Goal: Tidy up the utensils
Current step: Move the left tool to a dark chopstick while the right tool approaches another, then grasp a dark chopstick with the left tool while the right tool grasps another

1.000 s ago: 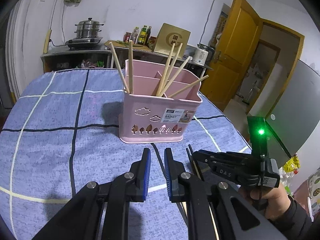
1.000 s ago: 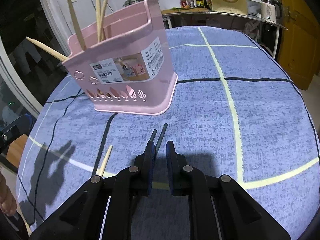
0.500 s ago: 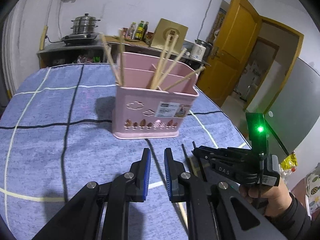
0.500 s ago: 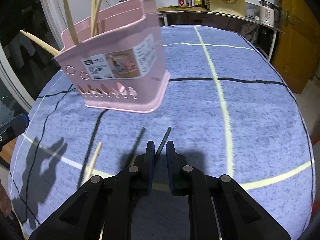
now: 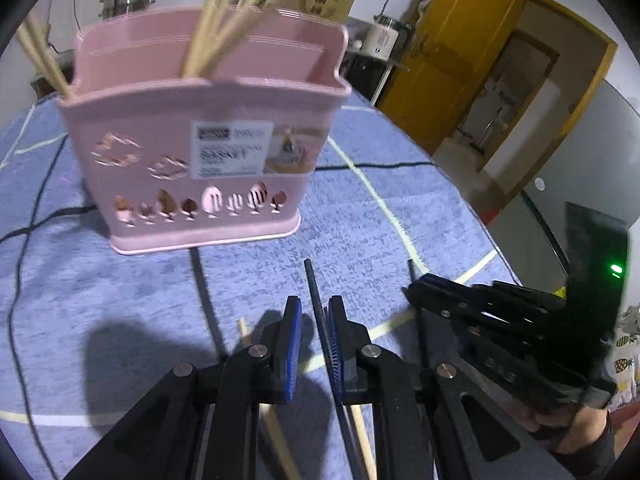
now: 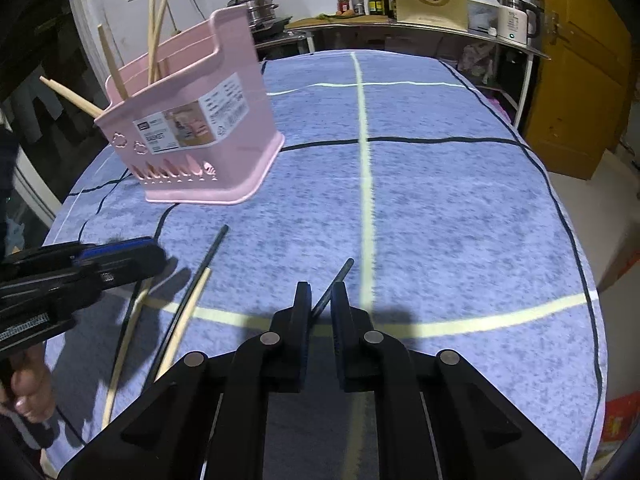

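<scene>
A pink utensil basket (image 5: 200,160) (image 6: 192,128) stands on the blue checked tablecloth (image 6: 440,200) with several wooden chopsticks (image 5: 208,28) upright in it. Two black chopsticks and two wooden ones lie loose in front of it. My left gripper (image 5: 312,320) (image 6: 156,254) hovers low with a narrow gap; one black chopstick (image 5: 314,292) shows in line between its blue pads, untouched. My right gripper (image 6: 322,300) (image 5: 412,286) has its jaws closing around the other black chopstick (image 6: 340,276), which lies slanted between them on the cloth.
Loose wooden chopsticks (image 6: 192,304) (image 5: 244,328) lie beside the left-hand black chopstick (image 6: 212,246). A counter (image 6: 400,24) with pots, bottles and a kettle runs behind the table. A yellow door (image 5: 460,48) is at the right. A hand (image 6: 28,392) holds the left gripper.
The left gripper has moved forward and down toward the basket, bringing a black chopstick in line with its jaws. The right gripper shifted sideways and its jaws narrowed around the other black chopstick.
</scene>
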{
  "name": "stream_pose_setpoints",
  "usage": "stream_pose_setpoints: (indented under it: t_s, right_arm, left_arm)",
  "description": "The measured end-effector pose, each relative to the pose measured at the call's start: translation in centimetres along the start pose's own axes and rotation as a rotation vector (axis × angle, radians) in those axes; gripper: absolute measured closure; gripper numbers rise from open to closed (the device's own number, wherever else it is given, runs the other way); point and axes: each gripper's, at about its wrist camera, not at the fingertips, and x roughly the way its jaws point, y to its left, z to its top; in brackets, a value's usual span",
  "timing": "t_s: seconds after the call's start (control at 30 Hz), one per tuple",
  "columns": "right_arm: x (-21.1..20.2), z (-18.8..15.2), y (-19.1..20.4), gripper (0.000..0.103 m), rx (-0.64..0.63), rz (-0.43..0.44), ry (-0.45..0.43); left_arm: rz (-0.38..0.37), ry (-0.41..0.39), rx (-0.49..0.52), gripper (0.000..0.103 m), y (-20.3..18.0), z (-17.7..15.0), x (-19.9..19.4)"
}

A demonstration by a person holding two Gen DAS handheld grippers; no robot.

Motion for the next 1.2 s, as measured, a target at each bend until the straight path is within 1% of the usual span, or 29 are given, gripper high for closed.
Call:
stream_pose_setpoints:
  t_s: [0.17,0.37,0.73,0.9,0.97,1.0,1.03,1.1,1.2]
  right_arm:
    - [-0.2,-0.3,-0.5,0.093,0.003,0.012,-0.008]
    - [-0.2,-0.2,-0.4,0.093,0.000,0.010,-0.011]
    - [0.1,0.1,-0.2,0.093,0.006,0.003,-0.007]
    - [0.3,0.3,-0.2,0.093,0.003,-0.001,-0.003]
    - [0.3,0.3,-0.2,0.093,0.004,0.000,-0.003]
    - [0.3,0.3,-0.2,0.093,0.004,0.001,-0.003]
    - [0.3,0.3,-0.2,0.093,0.004,0.001,-0.003]
    - [0.3,0.3,-0.1,0.093,0.003,0.001,-0.004]
    - [0.4,0.3,-0.1,0.093,0.002,0.000,-0.005]
  left_arm:
    - [0.020,0.036,-0.013,0.090,-0.3,0.3,2.1]
    - [0.066,0.032,0.012,0.090,-1.0,0.8,2.8]
    - [0.073,0.037,-0.023,0.092,0.8,0.6,2.2]
    - [0.068,0.048,-0.062,0.092,1.3,1.2,2.4]
    - [0.070,0.049,-0.061,0.092,1.5,1.5,2.5]
    - [0.077,0.050,-0.062,0.093,1.5,1.6,2.5]
    - [0.085,0.051,-0.064,0.096,1.5,1.5,2.5]
    - [0.097,0.049,-0.072,0.098,1.3,1.6,2.5]
    - [0.075,0.053,-0.076,0.099,0.8,1.7,2.8]
